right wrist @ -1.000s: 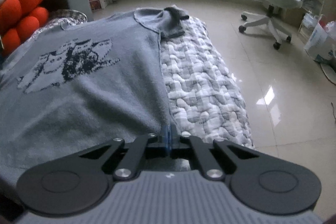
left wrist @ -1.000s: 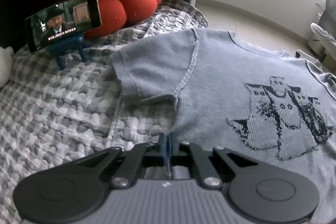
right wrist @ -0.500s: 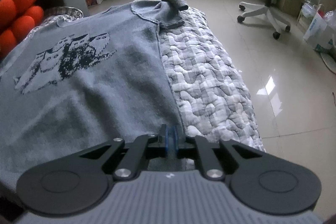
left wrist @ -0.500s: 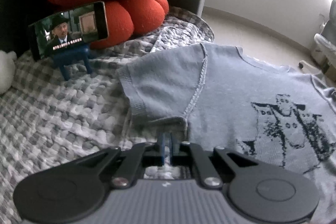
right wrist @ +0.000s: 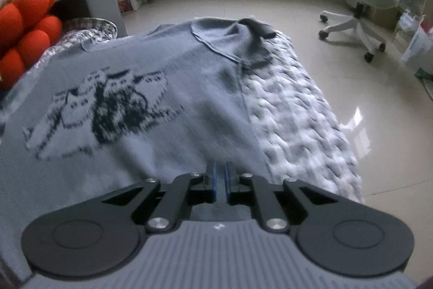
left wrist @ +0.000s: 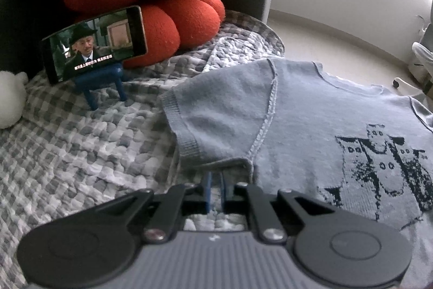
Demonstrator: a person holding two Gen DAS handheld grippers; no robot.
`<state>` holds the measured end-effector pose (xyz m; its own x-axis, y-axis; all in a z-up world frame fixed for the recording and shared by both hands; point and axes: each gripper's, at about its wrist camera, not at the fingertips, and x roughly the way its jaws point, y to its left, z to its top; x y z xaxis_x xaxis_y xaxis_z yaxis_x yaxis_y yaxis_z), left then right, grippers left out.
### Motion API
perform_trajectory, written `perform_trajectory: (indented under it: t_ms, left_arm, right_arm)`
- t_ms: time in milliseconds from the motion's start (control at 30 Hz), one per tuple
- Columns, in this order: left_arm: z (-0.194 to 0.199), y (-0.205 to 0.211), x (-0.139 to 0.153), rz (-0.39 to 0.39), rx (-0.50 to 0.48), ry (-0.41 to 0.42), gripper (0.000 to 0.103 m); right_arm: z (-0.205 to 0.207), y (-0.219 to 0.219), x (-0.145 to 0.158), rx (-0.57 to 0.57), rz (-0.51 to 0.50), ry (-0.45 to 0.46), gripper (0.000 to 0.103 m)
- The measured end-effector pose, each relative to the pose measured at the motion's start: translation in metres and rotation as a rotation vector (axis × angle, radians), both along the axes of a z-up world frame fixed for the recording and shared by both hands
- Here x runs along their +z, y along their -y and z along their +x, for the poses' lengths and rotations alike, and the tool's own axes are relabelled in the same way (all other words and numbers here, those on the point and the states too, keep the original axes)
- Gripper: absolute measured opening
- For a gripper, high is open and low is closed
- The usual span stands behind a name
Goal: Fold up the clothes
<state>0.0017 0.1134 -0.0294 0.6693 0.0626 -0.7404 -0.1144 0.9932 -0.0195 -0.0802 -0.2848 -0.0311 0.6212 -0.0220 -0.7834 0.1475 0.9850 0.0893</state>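
Left hand-held gripper (left wrist: 215, 188) level, jaws slightly parted, right hand-held gripper (right wrist: 220, 182) likewise, narrow gap

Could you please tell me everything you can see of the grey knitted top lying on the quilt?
The grey knitted top is short-sleeved, with ribbed cuffs and a dark pixel-style print of creatures on the chest. It lies spread face up on the checked quilt. One sleeve lies flat; the far one is rumpled. The left gripper is slightly open just short of the flat sleeve. The right gripper is slightly open over its side edge.
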Motion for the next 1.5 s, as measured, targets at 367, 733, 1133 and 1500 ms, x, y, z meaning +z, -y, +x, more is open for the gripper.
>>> perform_trajectory:
  t_ms: [367,733,1133,1500]
  left_arm:
    - [0.002,-0.004,0.0,-0.007,0.018,0.0,0.009]
    - [0.007,-0.005,-0.002,0.001,0.015,-0.004,0.013]
    - [0.011,-0.011,-0.007,0.019,0.034,-0.013,0.016]
    - [0.013,-0.025,-0.009,0.011,0.062,-0.014,0.024]
  right_arm:
    - [0.063,-0.012,0.005,-0.037,0.096,-0.043,0.016]
    - [0.101,-0.026,-0.011,-0.072,0.041,-0.127,0.011]
    - [0.12,-0.04,-0.004,-0.203,0.201,-0.051,0.011]
    - [0.109,-0.013,0.005,-0.209,0.101,0.075,0.017]
